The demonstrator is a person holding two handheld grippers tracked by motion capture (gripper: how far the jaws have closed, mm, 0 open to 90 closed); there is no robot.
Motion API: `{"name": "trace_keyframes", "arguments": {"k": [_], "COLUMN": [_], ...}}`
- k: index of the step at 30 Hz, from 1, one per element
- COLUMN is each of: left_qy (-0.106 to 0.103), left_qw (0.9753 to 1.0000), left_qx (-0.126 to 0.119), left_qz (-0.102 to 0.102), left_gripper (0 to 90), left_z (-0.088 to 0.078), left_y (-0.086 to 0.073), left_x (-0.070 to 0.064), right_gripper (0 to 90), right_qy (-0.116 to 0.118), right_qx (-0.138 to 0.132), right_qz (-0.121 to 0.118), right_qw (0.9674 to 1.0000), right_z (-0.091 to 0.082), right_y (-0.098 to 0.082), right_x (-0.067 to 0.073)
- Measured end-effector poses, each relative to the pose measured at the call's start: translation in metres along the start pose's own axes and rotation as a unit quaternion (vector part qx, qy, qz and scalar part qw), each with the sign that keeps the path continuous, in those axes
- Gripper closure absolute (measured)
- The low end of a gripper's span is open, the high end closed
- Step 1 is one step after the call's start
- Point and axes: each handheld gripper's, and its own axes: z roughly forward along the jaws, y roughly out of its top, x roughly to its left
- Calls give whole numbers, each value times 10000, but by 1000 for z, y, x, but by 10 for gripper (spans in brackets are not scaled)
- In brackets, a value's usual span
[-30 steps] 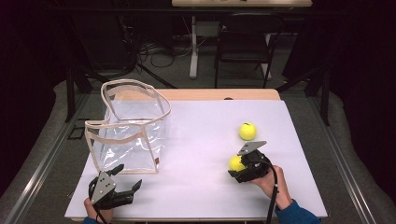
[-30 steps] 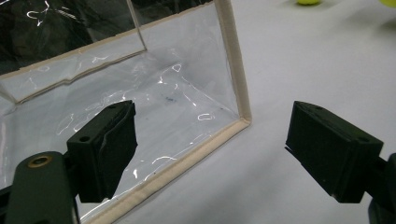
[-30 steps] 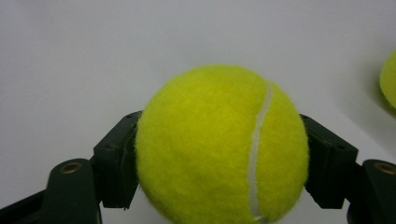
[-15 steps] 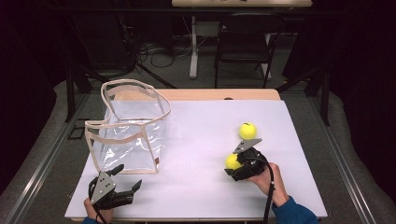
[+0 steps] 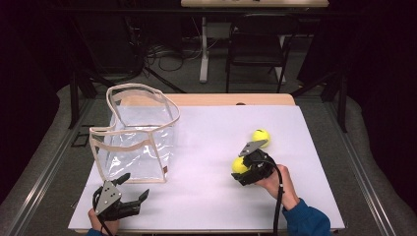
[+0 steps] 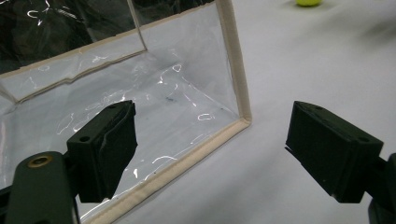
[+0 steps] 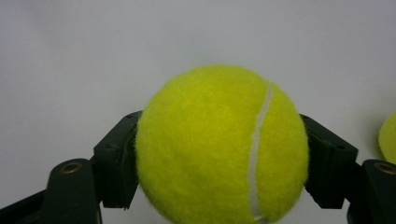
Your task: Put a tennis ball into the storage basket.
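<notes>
My right gripper (image 5: 242, 169) is shut on a yellow tennis ball (image 5: 239, 165) and holds it just above the white table at the right. In the right gripper view the ball (image 7: 219, 147) sits squeezed between both black jaws. A second tennis ball (image 5: 261, 135) rests on the table just beyond it and peeks in as a second ball (image 7: 388, 137) at the right edge of that view. A clear plastic bag with beige trim (image 5: 140, 130) stands open at the left. My left gripper (image 5: 132, 188) stands open near the bag's front corner (image 6: 243, 122), holding nothing.
The white table top (image 5: 206, 147) ends in a wooden strip at the far side. A dark chair (image 5: 255, 46) and cables stand on the floor behind. The far ball (image 6: 308, 2) shows at the top of the left gripper view.
My right gripper has lifted the held ball a little and carried it leftward, away from the second ball. The left gripper has stayed where it was.
</notes>
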Motion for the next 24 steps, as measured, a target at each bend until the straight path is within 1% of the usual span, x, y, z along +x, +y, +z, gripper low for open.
{"name": "trace_keyframes", "arguments": {"k": [9, 14, 15, 24], "left_qy": [3, 27, 27, 33], "left_qw": [10000, 10000, 10000, 10000], "left_qx": [-5, -34, -29, -40], "left_qz": [1, 14, 19, 16], "left_gripper": [160, 160, 160, 160], "left_z": [0, -2, -1, -2], "left_y": [0, 0, 0, 0], "left_x": [0, 0, 0, 0], "right_gripper": [254, 254, 254, 254], "right_qy": [42, 22, 20, 21], "right_qx": [41, 90, 88, 91], "right_qz": [-62, -131, -175, -299], "right_qw": [10000, 9999, 9998, 9995], "right_z": [0, 1, 1, 1], "right_y": [13, 21, 25, 39], "right_x": [-3, -4, -4, -6]}}
